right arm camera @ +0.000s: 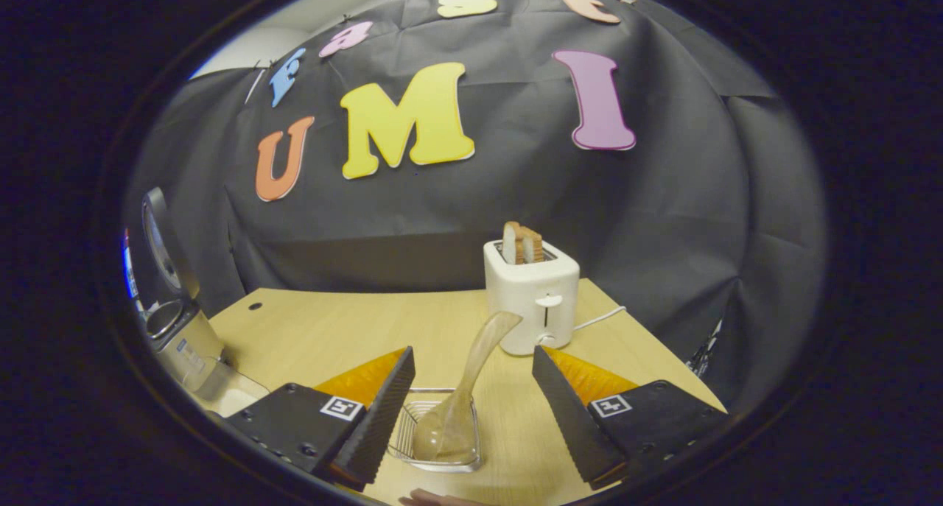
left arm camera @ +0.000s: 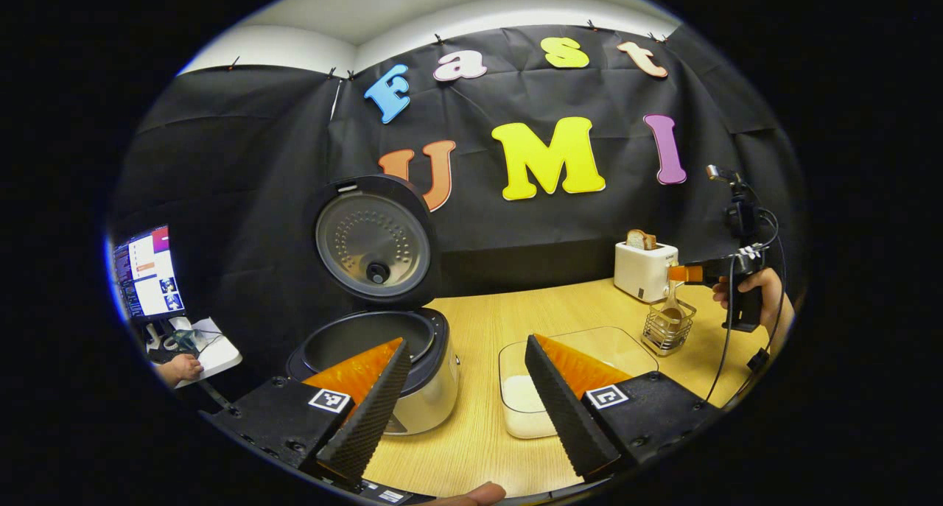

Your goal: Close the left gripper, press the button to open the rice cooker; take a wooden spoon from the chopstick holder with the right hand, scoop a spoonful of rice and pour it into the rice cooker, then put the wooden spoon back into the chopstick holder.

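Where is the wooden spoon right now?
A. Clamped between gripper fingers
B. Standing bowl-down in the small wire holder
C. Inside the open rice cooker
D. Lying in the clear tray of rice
B: the wooden spoon stands bowl-down in the small wire holder, its handle leaning toward the white toaster, with the right gripper open around it.

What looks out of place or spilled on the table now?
Nothing stands out. The rice cooker is open with its lid upright, rice lies inside its clear container, and the spoon leans in the wire chopstick holder. No spill shows.

Toaster (right arm camera: 532, 300) with bread (right arm camera: 521, 243), monitor (left arm camera: 147, 272)
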Tool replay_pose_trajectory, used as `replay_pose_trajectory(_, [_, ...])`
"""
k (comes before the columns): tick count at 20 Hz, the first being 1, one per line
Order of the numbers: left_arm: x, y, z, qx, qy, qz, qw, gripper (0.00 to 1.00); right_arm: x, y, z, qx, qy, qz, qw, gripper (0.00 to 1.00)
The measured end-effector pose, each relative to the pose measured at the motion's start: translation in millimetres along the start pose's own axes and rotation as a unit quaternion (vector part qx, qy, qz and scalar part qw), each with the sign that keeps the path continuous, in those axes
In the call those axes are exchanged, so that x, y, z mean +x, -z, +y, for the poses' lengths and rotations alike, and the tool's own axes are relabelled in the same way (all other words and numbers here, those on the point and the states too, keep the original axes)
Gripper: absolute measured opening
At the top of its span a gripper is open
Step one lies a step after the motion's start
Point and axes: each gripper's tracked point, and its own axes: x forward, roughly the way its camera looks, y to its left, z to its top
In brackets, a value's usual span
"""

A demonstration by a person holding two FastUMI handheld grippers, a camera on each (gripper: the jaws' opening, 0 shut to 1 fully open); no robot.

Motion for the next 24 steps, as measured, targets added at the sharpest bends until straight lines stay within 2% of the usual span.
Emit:
replay_pose_trajectory(1, [-0.6, 0.9, 2.4, -0.002, 0.002, 0.002, 1.000, 1.00, 9.9, 1.6, 0.8, -0.004, 0.003, 0.009, 1.000, 0.92])
replay_pose_trajectory(2, [-0.7, 0.9, 6.1, -0.006, 0.000, 0.002, 1.000, 1.00, 20.3, 5.2, 2.2, -0.006, 0.008, 0.024, 1.000, 0.96])
replay_pose_trajectory(4, [-3.1, -1.0, 12.9, -0.008, -0.003, -0.001, 1.000, 1.00, 35.6, 9.5, 11.9, -0.007, 0.000, 0.051, 0.999, 0.96])
replay_pose_trajectory(8, [-4.9, -4.3, 20.7, -0.006, -0.013, -0.007, 1.000, 1.00, 52.8, 14.5, 6.0, -0.013, 0.032, 0.075, 0.997, 0.96])
replay_pose_trajectory(9, [-5.2, -4.9, 21.3, -0.005, -0.014, -0.008, 1.000, 1.00, 55.5, 16.6, 6.0, -0.012, 0.034, 0.081, 0.996, 0.93])
replay_pose_trajectory(10, [-5.4, -5.0, 20.9, -0.004, -0.013, -0.008, 1.000, 1.00, 57.0, 19.0, 6.0, -0.011, 0.035, 0.087, 0.996, 0.96])
replay_pose_trajectory(12, [-4.3, -5.0, 18.3, -0.001, -0.010, -0.009, 1.000, 1.00, 59.8, 25.9, 11.9, -0.008, 0.027, 0.099, 0.995, 0.87])
replay_pose_trajectory(13, [-4.0, -5.7, 17.1, 0.000, -0.008, -0.010, 1.000, 1.00, 61.1, 29.0, 12.9, -0.007, 0.023, 0.103, 0.994, 0.79])
replay_pose_trajectory(14, [-4.1, -5.6, 17.4, 0.001, -0.009, -0.012, 1.000, 1.00, 62.7, 32.4, 16.6, -0.005, 0.017, 0.109, 0.994, 0.79])
replay_pose_trajectory(15, [-5.1, -5.0, 19.4, 0.003, -0.011, -0.011, 1.000, 1.00, 65.9, 37.7, 20.7, -0.002, 0.005, 0.116, 0.993, 0.65])
replay_pose_trajectory(18, [-4.3, -4.8, 22.4, 0.004, -0.017, -0.012, 1.000, 1.00, 65.7, 41.7, 24.3, 0.007, -0.010, 0.127, 0.992, 0.32])
replay_pose_trajectory(19, [-4.6, -5.1, 22.0, 0.003, -0.017, -0.012, 1.000, 1.00, 63.8, 41.2, 26.5, 0.013, -0.015, 0.124, 0.992, 0.17])
replay_pose_trajectory(21, [-4.4, -5.3, 22.9, 0.002, -0.018, -0.011, 1.000, 1.00, 56.5, 36.0, 27.1, 0.013, -0.019, 0.117, 0.993, 0.17])
replay_pose_trajectory(22, [-5.0, -5.1, 23.8, 0.002, -0.020, -0.011, 1.000, 1.00, 51.2, 31.6, 28.4, 0.015, -0.015, 0.110, 0.994, 0.13])
replay_pose_trajectory(23, [-4.4, -5.6, 23.9, 0.002, -0.020, -0.012, 1.000, 1.00, 46.6, 25.2, 27.2, 0.013, -0.004, 0.098, 0.995, 0.08])
replay_pose_trajectory(24, [-5.0, -6.6, 24.5, 0.002, -0.020, -0.013, 1.000, 1.00, 40.2, 19.4, 25.8, 0.012, 0.006, 0.092, 0.996, 0.09])
